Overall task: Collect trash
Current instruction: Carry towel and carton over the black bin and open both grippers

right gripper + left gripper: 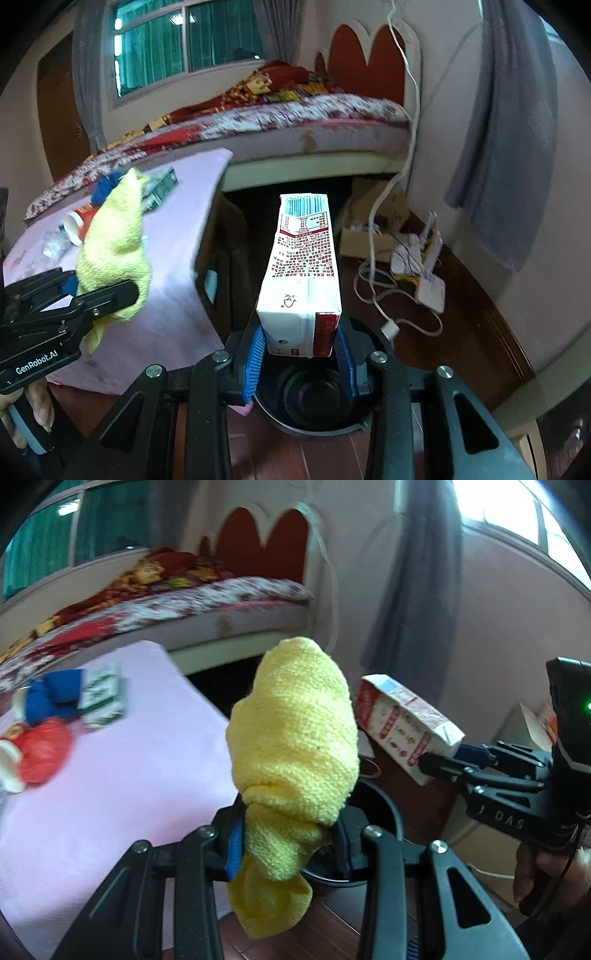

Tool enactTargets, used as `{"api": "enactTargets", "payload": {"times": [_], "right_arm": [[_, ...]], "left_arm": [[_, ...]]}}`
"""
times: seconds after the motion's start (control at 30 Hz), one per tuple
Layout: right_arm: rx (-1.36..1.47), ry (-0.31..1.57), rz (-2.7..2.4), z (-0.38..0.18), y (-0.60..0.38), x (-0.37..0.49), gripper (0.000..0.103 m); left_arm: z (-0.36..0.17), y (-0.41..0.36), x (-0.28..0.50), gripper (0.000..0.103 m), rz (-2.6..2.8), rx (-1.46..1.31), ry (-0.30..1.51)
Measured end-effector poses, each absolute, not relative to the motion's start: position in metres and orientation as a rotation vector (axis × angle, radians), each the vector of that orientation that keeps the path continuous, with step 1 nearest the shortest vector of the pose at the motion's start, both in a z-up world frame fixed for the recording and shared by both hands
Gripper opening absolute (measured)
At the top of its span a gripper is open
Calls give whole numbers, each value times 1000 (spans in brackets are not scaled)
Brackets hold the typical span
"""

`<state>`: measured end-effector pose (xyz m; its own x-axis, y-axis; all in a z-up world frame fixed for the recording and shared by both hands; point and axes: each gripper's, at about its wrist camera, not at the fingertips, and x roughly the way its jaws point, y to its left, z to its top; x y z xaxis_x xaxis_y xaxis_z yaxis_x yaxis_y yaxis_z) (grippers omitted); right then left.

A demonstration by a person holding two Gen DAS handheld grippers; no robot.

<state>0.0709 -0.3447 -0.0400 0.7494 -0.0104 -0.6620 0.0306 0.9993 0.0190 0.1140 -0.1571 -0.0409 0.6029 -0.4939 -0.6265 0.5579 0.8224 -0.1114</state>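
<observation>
The left gripper [288,843] is pinching a yellow knitted cloth [293,738], which stands up between its fingers and hangs a little below them. The right gripper [301,347] is clamped on the lower end of a red-and-white carton [301,266], its blue pads [255,362] pressing both sides. Directly below both grippers sits a black bin [310,398] on the wooden floor [443,332]. To the left of the left gripper lies the desk [129,775] with its pink cover, carrying a green-and-white box [101,694], a blue cloth [51,698], a red bag [42,753] and a paper cup [9,766]. Beyond the desk stands a bed [295,114]. Ahead and right of the right gripper, white cables [391,206] and a router [430,290] lie on the floor.
</observation>
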Motion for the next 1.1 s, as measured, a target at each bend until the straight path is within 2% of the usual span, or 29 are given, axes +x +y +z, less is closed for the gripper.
{"api": "enactTargets", "payload": {"times": [0.4,0.8,0.83,0.87,0.93,0.97,1.1], "right_arm": [[71,836,-55,-90,-400,50,38],[39,995,38,-151,-413,92,38],[52,1007,50,-155,-415,97,39],[65,1019,56,-159,-417,101,39],[80,1055,19,-169,-423,111,62],[82,1054,-1,-171,-426,112,84],[145,1039,-66,-170,-444,109,85]], "left_arm": [[-94,-219,107,40,-711,144,851],[-144,-236,131,41,-715,102,1009],[-146,-237,132,51,-711,96,1014],[-149,-235,132,70,-681,84,1010],[-149,-230,134,89,-636,62,1003],[-149,-229,134,91,-632,55,1001],[-148,-222,126,97,-600,70,998]]}}
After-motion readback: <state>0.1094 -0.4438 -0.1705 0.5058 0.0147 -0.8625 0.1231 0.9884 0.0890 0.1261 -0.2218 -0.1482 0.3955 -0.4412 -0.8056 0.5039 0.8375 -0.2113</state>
